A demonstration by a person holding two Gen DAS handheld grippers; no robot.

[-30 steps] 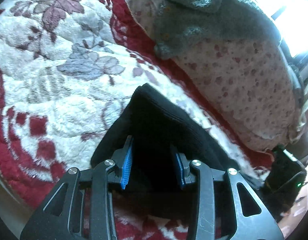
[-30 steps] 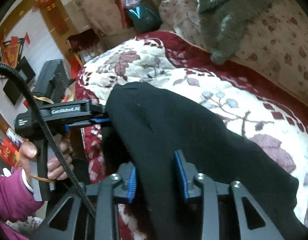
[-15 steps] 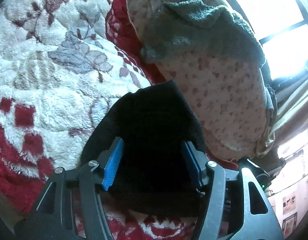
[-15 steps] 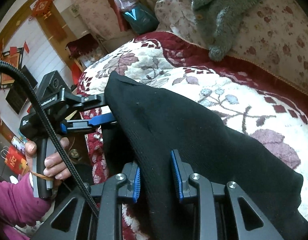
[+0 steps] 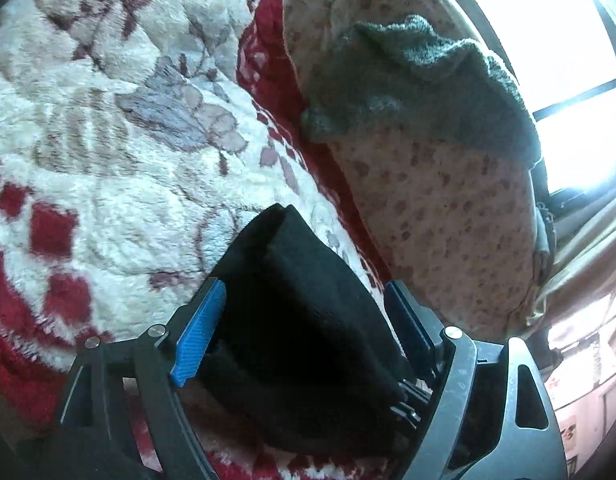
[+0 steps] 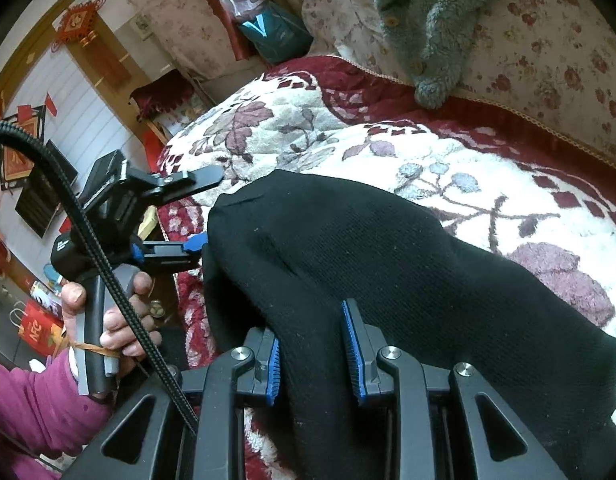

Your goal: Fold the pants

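Observation:
Black pants [image 6: 388, 260] lie folded across a white and red floral blanket [image 6: 468, 160]. My right gripper [image 6: 310, 328] is shut on a raised fold of them near their front edge. At the pants' left end my left gripper [image 6: 210, 208] is held by a hand [image 6: 108, 320] in a pink sleeve. Its jaws are opening and stand wide. In the left wrist view the pants' end [image 5: 308, 320] sits between the left gripper's [image 5: 304, 286] blue pads [image 5: 200, 332], and neither pad presses on the cloth.
A grey fluffy garment [image 6: 428, 20] is draped over a floral-covered bedding roll [image 6: 548, 60] at the back. The blanket's edge [image 6: 188, 280] drops off at the left beside the hand. A bright window [image 5: 548, 40] is beyond the roll.
My left gripper's jaws have spread wide and let go of the pants' end, and the gripper has rolled. The right gripper has stayed shut on its fold.

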